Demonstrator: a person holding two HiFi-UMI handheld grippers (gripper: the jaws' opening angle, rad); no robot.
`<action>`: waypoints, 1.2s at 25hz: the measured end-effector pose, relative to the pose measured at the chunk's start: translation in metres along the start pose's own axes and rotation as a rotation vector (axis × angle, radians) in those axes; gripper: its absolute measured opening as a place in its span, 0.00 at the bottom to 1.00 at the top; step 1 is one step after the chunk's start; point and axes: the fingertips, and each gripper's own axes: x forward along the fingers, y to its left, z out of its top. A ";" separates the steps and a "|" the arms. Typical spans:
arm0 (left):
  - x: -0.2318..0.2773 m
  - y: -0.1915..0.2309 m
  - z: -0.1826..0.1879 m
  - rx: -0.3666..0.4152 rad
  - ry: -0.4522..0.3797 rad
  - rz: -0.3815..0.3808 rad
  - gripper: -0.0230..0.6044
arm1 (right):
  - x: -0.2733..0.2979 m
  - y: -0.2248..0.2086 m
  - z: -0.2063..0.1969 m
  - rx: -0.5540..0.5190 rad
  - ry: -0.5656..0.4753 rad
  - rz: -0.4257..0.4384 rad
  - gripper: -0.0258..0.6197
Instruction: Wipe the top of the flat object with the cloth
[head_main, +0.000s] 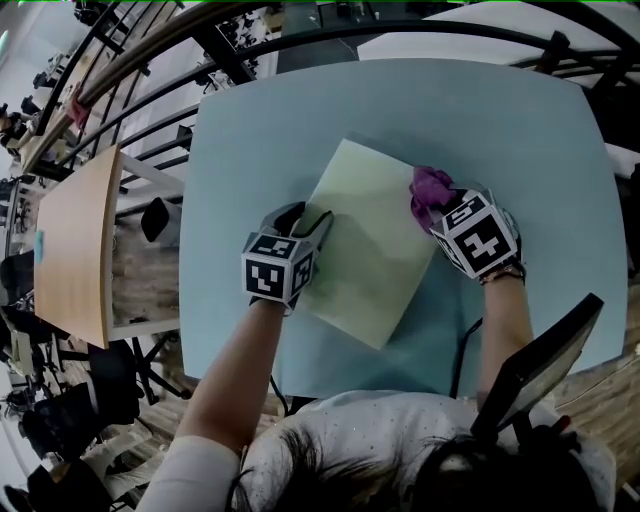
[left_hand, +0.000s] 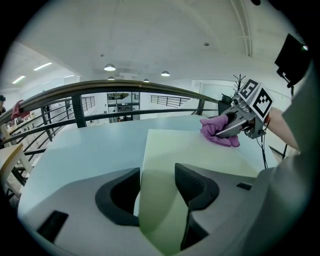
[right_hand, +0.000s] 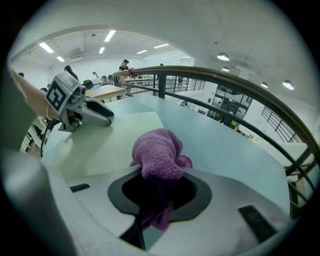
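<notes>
Our right hand-held gripper (head_main: 437, 207), clamped on the purple cloth (head_main: 430, 186), sits at the green sheet's (head_main: 365, 255) right edge, the unwiped top stretching left toward our wide-open left hand-held gripper (head_main: 305, 222).

The person wears a white short-sleeved top (head_main: 370, 440) sprinkled with tiny dark dots. The left gripper (head_main: 310, 218) and the right gripper (head_main: 432, 208) share a smooth pale grey shell, with black, finely ribbed pads (left_hand: 192, 182) lining the jaws. Each carries a cube (head_main: 278, 268) faced with black-and-white square markers. A thin black cable (head_main: 462, 350) runs from the right one, and what looks like a reddish band (head_main: 503, 272) circles that wrist.
</notes>
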 end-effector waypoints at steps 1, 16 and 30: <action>-0.001 0.000 0.000 0.001 0.001 0.001 0.37 | -0.002 0.000 -0.002 0.011 0.009 0.008 0.18; -0.003 -0.004 0.001 -0.002 -0.003 -0.008 0.37 | 0.007 0.095 0.145 -0.088 -0.403 0.348 0.19; -0.001 0.007 -0.004 0.012 0.003 0.012 0.37 | 0.081 0.090 0.123 -0.176 -0.211 0.149 0.19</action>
